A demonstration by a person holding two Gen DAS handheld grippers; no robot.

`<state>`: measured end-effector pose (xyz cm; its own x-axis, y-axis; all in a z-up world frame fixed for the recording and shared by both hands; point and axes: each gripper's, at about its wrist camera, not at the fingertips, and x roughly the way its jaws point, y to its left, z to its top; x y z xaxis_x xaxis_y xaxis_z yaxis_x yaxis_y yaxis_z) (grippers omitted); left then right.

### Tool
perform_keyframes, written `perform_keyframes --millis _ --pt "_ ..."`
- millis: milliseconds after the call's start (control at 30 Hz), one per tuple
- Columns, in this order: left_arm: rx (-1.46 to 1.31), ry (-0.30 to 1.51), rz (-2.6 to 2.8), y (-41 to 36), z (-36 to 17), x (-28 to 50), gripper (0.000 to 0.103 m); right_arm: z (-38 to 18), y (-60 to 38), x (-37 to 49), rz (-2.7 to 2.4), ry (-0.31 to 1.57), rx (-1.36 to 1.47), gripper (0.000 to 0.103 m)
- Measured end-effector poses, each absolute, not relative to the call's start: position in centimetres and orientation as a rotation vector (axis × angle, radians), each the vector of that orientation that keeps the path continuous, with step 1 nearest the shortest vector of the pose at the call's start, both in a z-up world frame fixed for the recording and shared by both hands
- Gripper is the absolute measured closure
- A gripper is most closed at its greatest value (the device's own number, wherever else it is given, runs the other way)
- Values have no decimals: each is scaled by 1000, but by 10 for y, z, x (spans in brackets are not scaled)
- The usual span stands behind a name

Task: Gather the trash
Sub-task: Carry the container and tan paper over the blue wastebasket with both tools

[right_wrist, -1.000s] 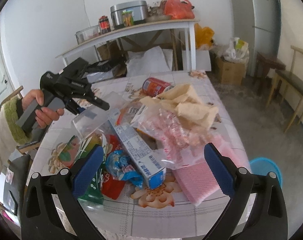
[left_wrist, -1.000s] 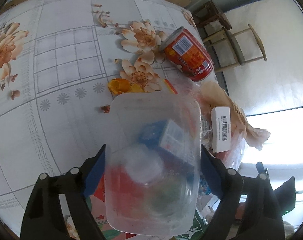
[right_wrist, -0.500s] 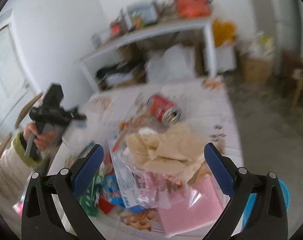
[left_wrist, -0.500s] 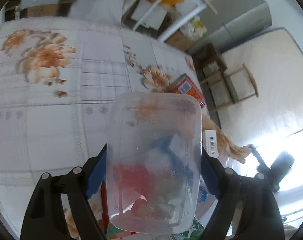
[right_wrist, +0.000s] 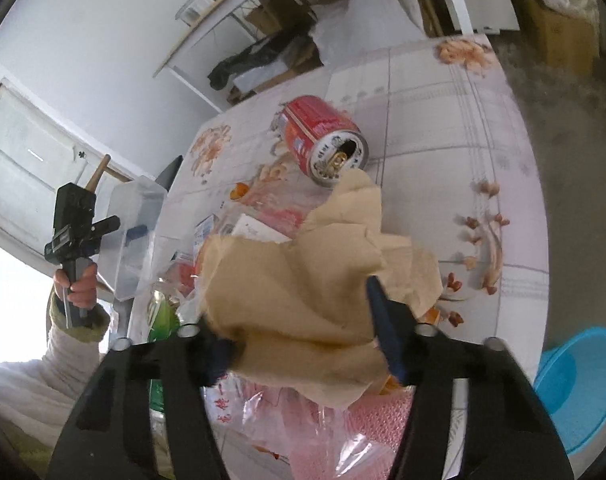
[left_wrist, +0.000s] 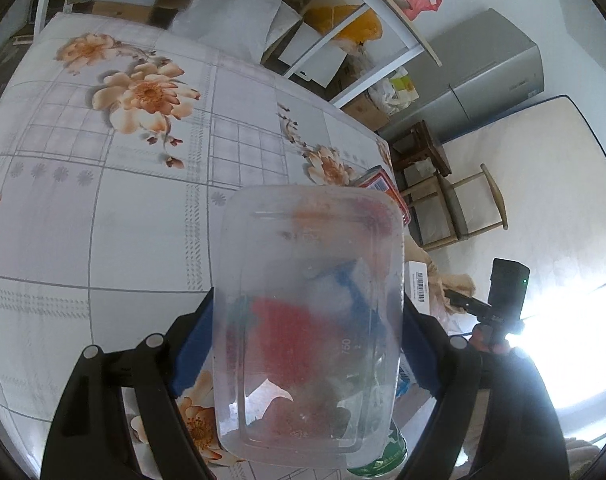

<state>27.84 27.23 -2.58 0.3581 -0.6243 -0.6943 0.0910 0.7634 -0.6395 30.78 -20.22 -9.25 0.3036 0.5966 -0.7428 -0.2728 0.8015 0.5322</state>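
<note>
— Where's the tipped-over red drink can [right_wrist: 323, 144]?
— On my flower-print tabletop [right_wrist: 443, 120], behind the crumpled tan paper [right_wrist: 303, 292] between my right tool [right_wrist: 303, 344] fingers.
— And the clear plastic tub [left_wrist: 309, 324]?
— In my left tool [left_wrist: 307, 344], over the pile.

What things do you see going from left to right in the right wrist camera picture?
Left gripper held in a hand → clear plastic container → crumpled brown paper → blue basin.
</note>
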Motion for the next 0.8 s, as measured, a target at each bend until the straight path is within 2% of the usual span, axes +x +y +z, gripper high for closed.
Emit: perform_keyframes --millis 133,300,800 --pt "-565 1119 -488 274 -28 278 22 -89 -213 305 583 1112 383 79" --pt "-567 1116 -486 275 -27 276 22 -90 -227 302 574 1091 472 92" --pt "-557 1044 -458 279 -5 262 23 -40 -261 287 526 846 617 98"
